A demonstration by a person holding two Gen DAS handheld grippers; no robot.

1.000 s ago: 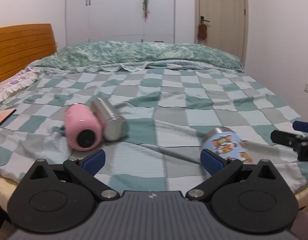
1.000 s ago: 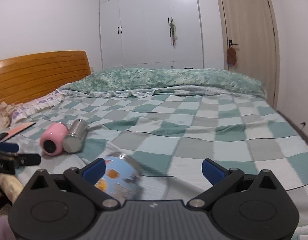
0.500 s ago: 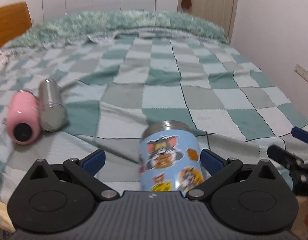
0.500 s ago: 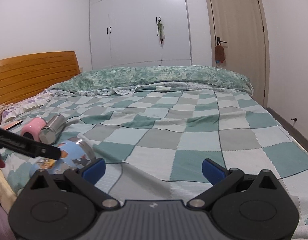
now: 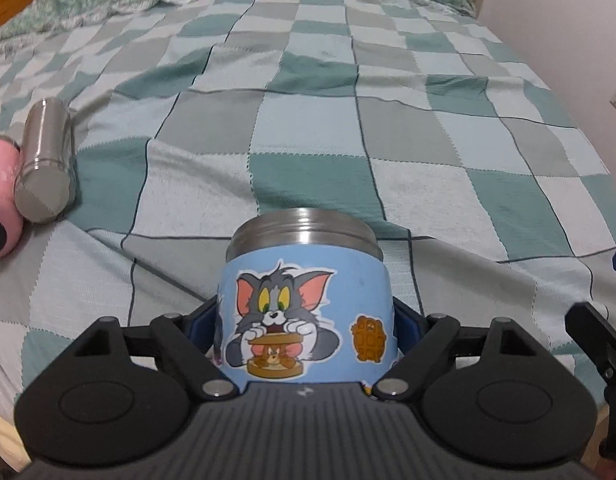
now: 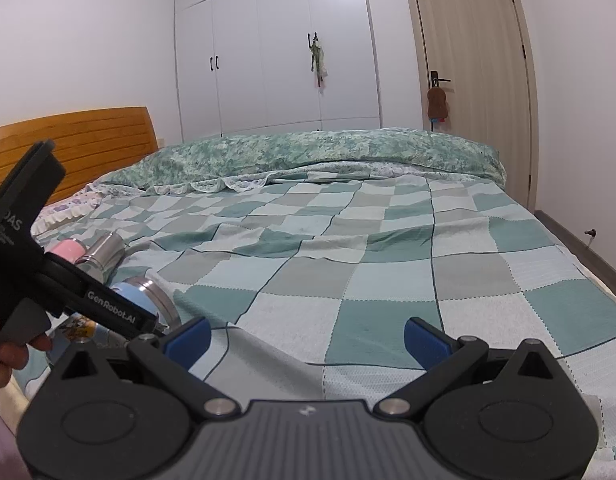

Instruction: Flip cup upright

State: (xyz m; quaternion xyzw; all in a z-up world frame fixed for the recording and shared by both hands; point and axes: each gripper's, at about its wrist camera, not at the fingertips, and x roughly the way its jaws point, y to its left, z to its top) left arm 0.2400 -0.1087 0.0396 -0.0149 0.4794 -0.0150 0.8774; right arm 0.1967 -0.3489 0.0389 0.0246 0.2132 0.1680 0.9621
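Heads up: your left hand-held gripper (image 5: pixel 306 322) is clamped on the cartoon cup (image 5: pixel 306 312) lying on the soft bed (image 5: pixel 387 128), while your right hand-held gripper (image 6: pixel 306 338) sits wide open and empty, so it could tip once stood up.

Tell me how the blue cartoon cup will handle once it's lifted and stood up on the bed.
The blue cup looks like rigid steel, so the left gripper closed on its sides probably won't dent it. Its round, smooth body could slip or roll if released lying down. Stood on the soft, wrinkled checked blanket, it may wobble or tip.
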